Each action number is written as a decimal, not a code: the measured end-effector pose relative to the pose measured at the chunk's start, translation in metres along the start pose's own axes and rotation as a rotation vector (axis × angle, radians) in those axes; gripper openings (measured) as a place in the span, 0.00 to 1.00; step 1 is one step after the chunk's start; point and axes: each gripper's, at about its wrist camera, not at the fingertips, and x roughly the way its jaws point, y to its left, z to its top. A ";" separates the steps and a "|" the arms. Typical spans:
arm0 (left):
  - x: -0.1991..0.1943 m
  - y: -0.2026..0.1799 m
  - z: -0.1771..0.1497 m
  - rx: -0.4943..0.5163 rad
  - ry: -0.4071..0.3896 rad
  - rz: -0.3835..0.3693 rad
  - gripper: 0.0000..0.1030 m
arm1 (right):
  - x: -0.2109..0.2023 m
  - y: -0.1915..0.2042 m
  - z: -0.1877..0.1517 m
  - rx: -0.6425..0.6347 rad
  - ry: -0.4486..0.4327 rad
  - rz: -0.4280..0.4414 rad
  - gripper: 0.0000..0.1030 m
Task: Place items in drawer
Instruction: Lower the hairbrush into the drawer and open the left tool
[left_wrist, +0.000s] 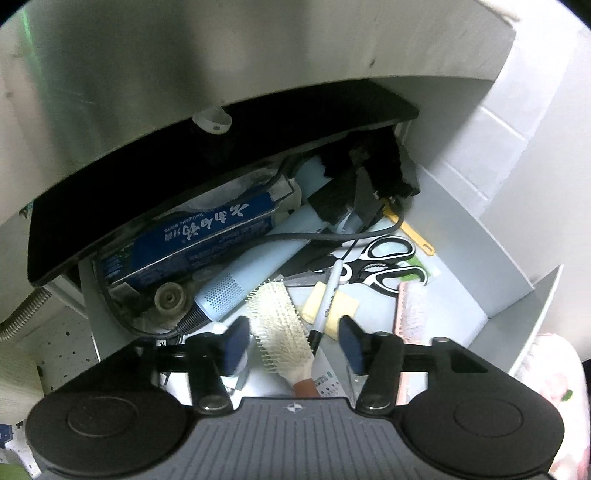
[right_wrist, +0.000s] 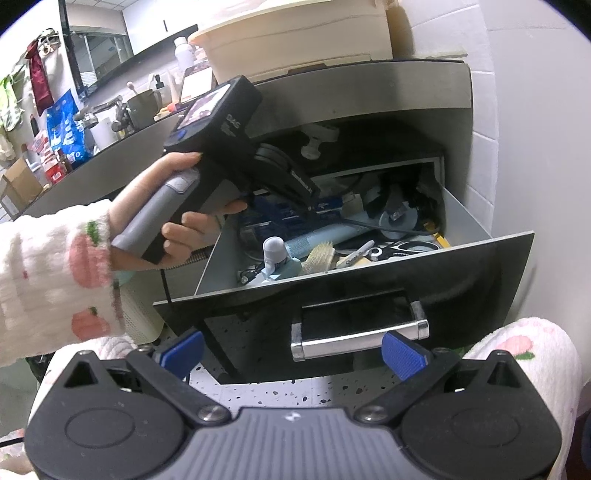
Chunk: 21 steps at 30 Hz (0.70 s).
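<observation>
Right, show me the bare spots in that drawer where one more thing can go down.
The clearest bare floor lies at the right, between the pink comb, the scissors and the drawer's right wall. The left and back are crowded: blue box, hair dryer, cables. The hairbrush and marker fill the front middle.

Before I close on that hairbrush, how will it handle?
The hairbrush probably lifts light and stiff. Its bristles may give under the pads, so the grip could slip. A pen lies against it and might get dragged along.
</observation>
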 end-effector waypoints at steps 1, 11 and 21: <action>-0.005 0.000 -0.001 -0.001 -0.007 -0.002 0.59 | 0.000 0.000 0.000 -0.002 0.000 -0.001 1.00; -0.056 -0.002 -0.018 -0.007 -0.086 -0.005 0.77 | -0.001 0.006 0.002 -0.020 -0.010 -0.002 1.00; -0.099 -0.022 -0.046 0.020 -0.142 0.023 0.83 | -0.004 0.002 0.003 -0.017 -0.034 -0.031 1.00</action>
